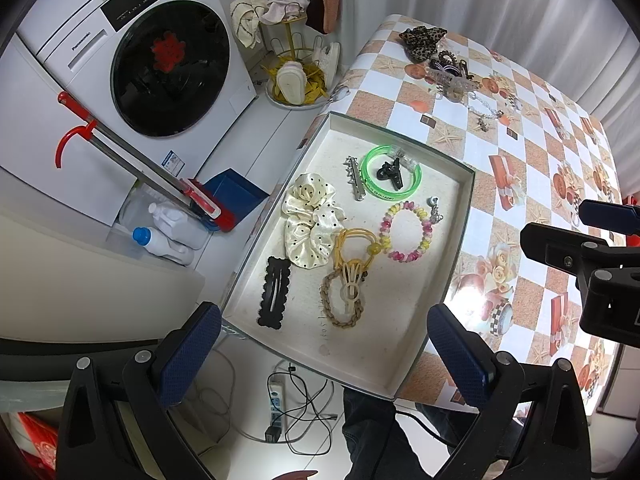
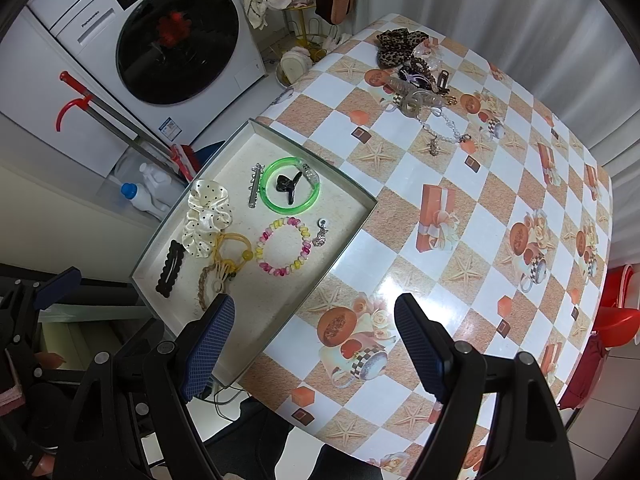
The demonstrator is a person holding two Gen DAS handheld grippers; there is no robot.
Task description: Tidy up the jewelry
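A shallow white tray lies at the table's left edge. It holds a green bangle around a black claw clip, a cream dotted scrunchie, a pink-yellow bead bracelet, yellow hair ties, a black snap clip and a silver clip. A loose pile with a leopard scrunchie, claw clip and chain lies at the table's far side. My left gripper is open, empty, above the tray's near end. My right gripper is open, empty, over the table beside the tray.
The checked tablecloth covers the table. A washing machine, mop, detergent bottles and a slipper rack stand left of the table. A power strip and cables lie on the floor below. The right gripper shows in the left wrist view.
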